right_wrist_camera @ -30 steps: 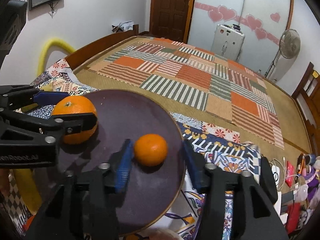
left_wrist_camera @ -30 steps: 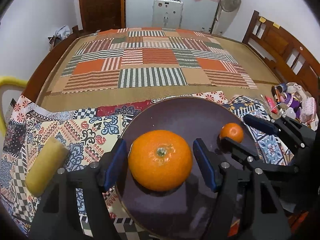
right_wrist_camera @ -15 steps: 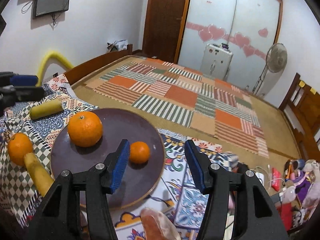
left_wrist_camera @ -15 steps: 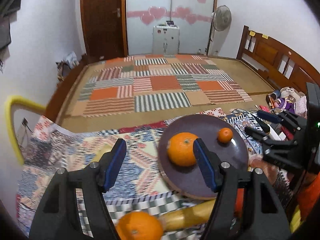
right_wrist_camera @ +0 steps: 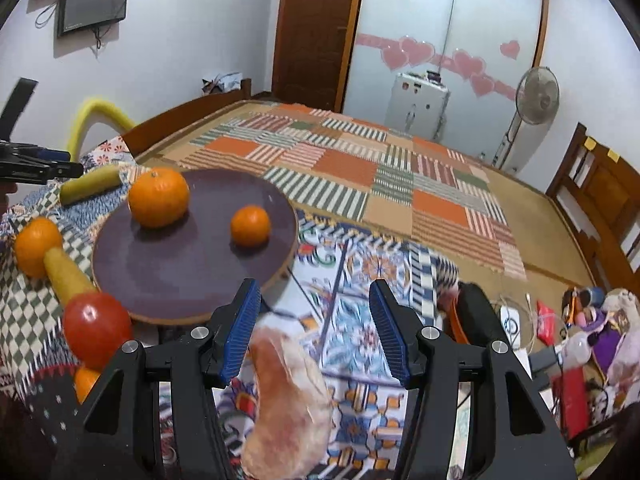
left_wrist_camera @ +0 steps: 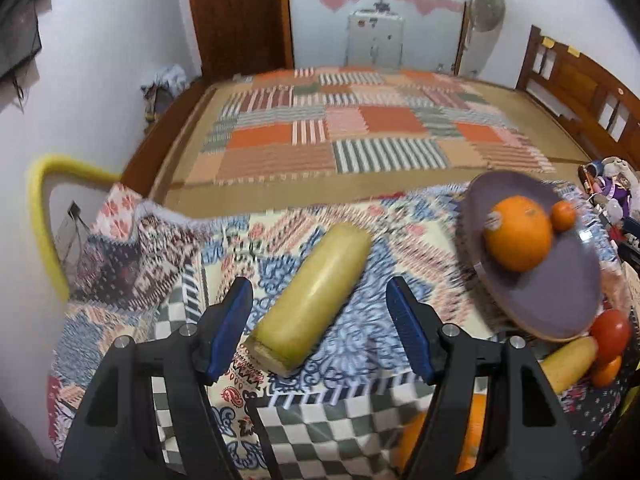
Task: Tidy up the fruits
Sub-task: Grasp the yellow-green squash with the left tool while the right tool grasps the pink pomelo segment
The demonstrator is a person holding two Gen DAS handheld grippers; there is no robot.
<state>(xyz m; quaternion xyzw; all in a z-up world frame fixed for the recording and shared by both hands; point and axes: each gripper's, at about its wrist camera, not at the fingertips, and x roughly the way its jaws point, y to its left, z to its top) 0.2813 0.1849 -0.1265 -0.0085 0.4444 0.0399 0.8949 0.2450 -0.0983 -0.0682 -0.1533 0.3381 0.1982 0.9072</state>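
Observation:
A dark purple plate [right_wrist_camera: 188, 272] holds a big orange [right_wrist_camera: 159, 197] and a small orange [right_wrist_camera: 250, 225]; it also shows in the left wrist view [left_wrist_camera: 560, 284]. My left gripper [left_wrist_camera: 320, 320] is open over a yellow-green cylindrical fruit [left_wrist_camera: 316, 296] on the patterned cloth, its jaws on either side. My right gripper [right_wrist_camera: 314, 330] is open and empty, above a pinkish lumpy item [right_wrist_camera: 288, 404]. A red tomato [right_wrist_camera: 97, 328], another yellow fruit [right_wrist_camera: 66, 276] and a loose orange [right_wrist_camera: 37, 246] lie left of the plate.
The patterned cloth [right_wrist_camera: 352, 280] covers the table, which stands against a bed with a patchwork mat [left_wrist_camera: 344, 140]. Clutter of small items [right_wrist_camera: 592, 320] lies at the right. An orange [left_wrist_camera: 440, 436] sits under my left gripper's right finger. A yellow foam tube [left_wrist_camera: 44, 216] is at the left.
Both grippers have drawn back from the plate, leaving the two oranges on it. My left gripper has swung left over the yellow-green fruit. My right gripper now sits above the pinkish item.

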